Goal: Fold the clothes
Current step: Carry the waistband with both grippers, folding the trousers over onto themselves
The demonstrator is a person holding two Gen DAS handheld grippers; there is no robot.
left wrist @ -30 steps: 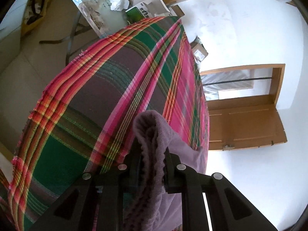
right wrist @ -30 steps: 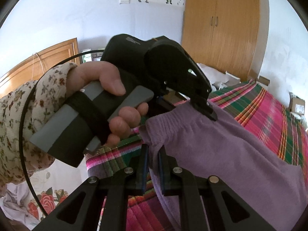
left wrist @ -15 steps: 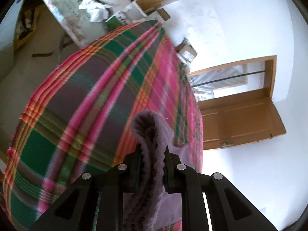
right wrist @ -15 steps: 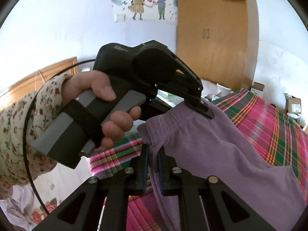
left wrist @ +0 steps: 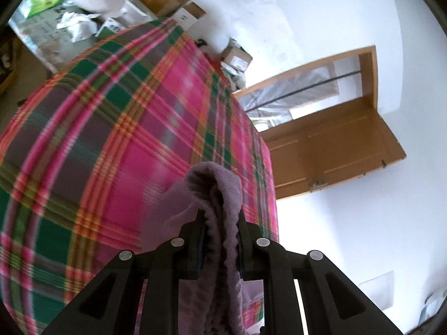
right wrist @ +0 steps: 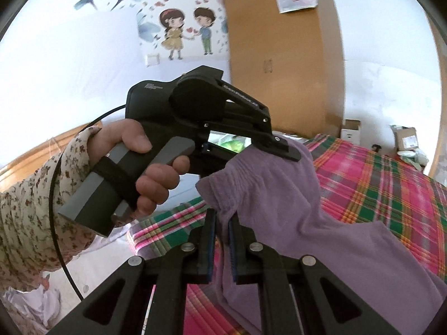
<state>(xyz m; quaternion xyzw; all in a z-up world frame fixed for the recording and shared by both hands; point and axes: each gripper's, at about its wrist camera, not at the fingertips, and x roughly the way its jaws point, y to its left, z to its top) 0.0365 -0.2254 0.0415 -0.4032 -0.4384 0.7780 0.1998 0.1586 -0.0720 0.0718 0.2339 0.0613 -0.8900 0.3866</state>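
- Nearest the right wrist camera, the right tool (right wrist: 221,223) pinches the gathered waistband of the purple garment (right wrist: 282,195), its blue-lined fingers (right wrist: 210,240) close together with cloth between them.
- Just beyond, a hand (right wrist: 145,164) in a flowered sleeve (right wrist: 30,209) grips the left tool (left wrist: 220,220), which clamps the same waistband further along.
- The garment hangs between both tools above the plaid bed (left wrist: 117,139).
- Behind stand a wooden wardrobe (right wrist: 282,55) and a wooden door (left wrist: 329,145).
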